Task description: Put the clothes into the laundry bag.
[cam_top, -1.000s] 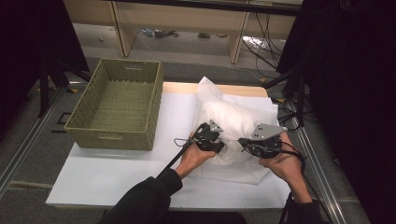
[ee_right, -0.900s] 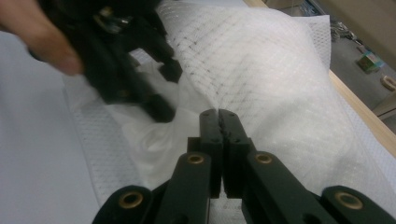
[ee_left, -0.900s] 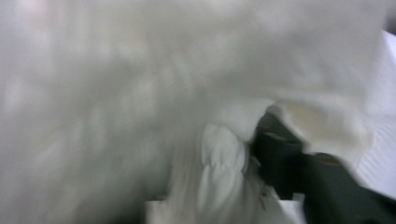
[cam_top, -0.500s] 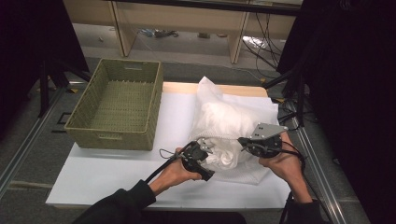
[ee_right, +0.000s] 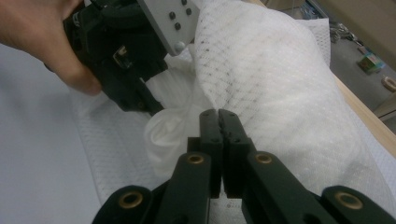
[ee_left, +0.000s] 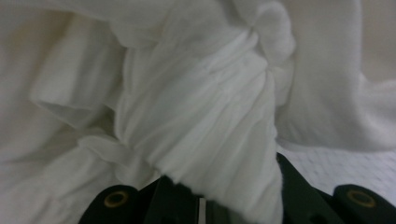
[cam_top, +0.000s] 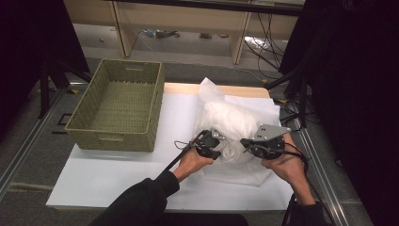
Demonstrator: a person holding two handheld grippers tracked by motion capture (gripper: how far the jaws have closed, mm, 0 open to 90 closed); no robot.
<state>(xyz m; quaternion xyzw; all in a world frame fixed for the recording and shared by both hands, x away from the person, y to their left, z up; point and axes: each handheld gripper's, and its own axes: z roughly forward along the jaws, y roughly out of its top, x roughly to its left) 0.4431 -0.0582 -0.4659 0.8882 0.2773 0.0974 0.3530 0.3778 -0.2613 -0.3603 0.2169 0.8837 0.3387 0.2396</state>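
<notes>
Between left tool [ee_left: 219,205] tips, bunched white cloth [ee_left: 205,126], high view hides this

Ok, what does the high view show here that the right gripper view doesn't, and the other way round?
High view: the green woven basket standing empty on the white table, left of the bag, and the person's dark left sleeve.
Right gripper view: up close, the right gripper has its jaws pressed together against the mesh bag; whether they pinch mesh I cannot tell.
Both: the mesh bag, the white cloth spilling out of it, and the left gripper, whose jaws have just been closing with the cloth between them.
</notes>
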